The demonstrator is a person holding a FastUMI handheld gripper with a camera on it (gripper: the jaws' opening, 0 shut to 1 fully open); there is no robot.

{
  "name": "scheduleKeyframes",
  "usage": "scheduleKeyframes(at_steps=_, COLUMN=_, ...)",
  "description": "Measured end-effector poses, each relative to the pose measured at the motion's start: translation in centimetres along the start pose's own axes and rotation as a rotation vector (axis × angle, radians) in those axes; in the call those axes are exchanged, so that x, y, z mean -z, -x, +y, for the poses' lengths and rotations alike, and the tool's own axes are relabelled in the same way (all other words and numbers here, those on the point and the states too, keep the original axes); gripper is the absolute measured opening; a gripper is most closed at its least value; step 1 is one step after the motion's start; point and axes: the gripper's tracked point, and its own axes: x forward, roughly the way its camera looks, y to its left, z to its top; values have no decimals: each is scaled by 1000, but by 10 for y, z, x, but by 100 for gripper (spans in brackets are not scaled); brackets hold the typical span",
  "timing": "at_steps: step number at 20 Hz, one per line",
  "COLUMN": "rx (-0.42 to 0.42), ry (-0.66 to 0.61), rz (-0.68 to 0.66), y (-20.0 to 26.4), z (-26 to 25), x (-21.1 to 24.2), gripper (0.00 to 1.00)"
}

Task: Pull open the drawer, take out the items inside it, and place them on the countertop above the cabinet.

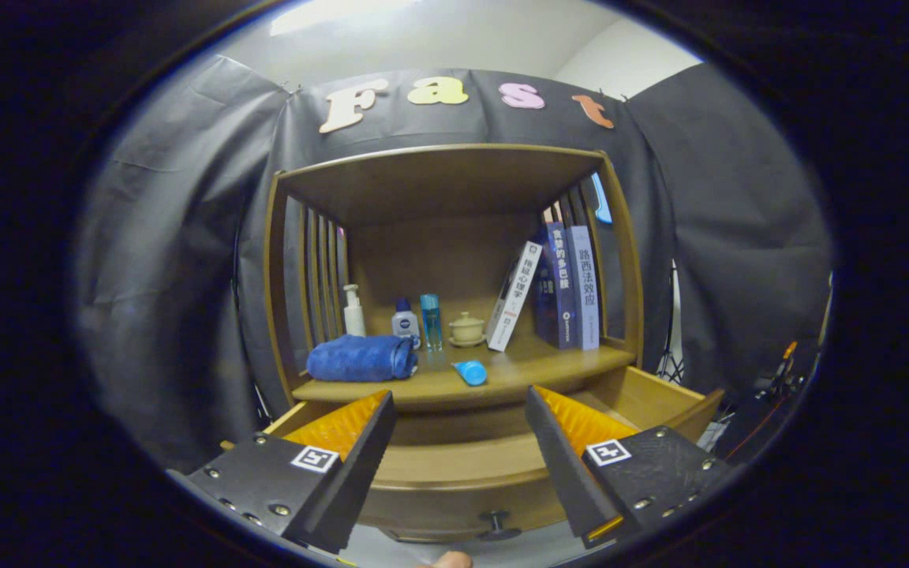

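The wooden drawer point(462, 473) stands pulled out under the cabinet's countertop point(518, 371), its dark knob point(496, 522) facing me low between the fingers. My gripper point(458, 410) hovers open above the drawer with nothing between its fingers. The drawer's inside shows bare wood where I can see it; the fingers hide its left and right parts. On the countertop lie a rolled blue towel point(361, 356) at the left and a small blue tube point(470, 372) near the front edge.
At the back of the countertop stand a white pump bottle point(353, 312), a small white-and-blue bottle point(405, 321), a clear blue bottle point(431, 321) and a cream lidded cup point(466, 328). Books point(561, 288) lean at the right. Slatted side walls and a wooden top enclose the shelf.
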Motion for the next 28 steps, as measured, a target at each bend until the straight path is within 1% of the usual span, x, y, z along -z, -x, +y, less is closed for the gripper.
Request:
scheduleKeyframes(at_steps=4, rx=-7, ry=46, rz=83, y=20, z=2, x=36, gripper=98)
scheduleKeyframes(at_steps=7, rx=13, ry=30, rz=123, y=28, z=-6, x=57, gripper=99)
scheduleKeyframes(at_steps=10, rx=7, ry=1, rz=174, y=26, z=-5, x=77, gripper=99)
scheduleKeyframes(at_steps=14, rx=8, ry=17, rz=253, y=18, z=-7, x=97, gripper=99)
scheduleKeyframes(at_steps=18, rx=-8, ry=-32, rz=236, y=17, z=-6, x=95, gripper=99)
scheduleKeyframes(at_steps=21, rx=-35, ry=-60, rz=233, y=15, z=-4, x=95, gripper=99)
scheduleKeyframes(at_steps=24, rx=-39, ry=-78, rz=224, y=13, z=-4, x=94, gripper=99)
scheduleKeyframes(at_steps=27, rx=-40, ry=-96, rz=192, y=1, z=-3, x=86, gripper=99)
scheduleKeyframes(at_steps=28, rx=-44, ry=-94, rz=218, y=-1, z=-3, x=93, gripper=99)
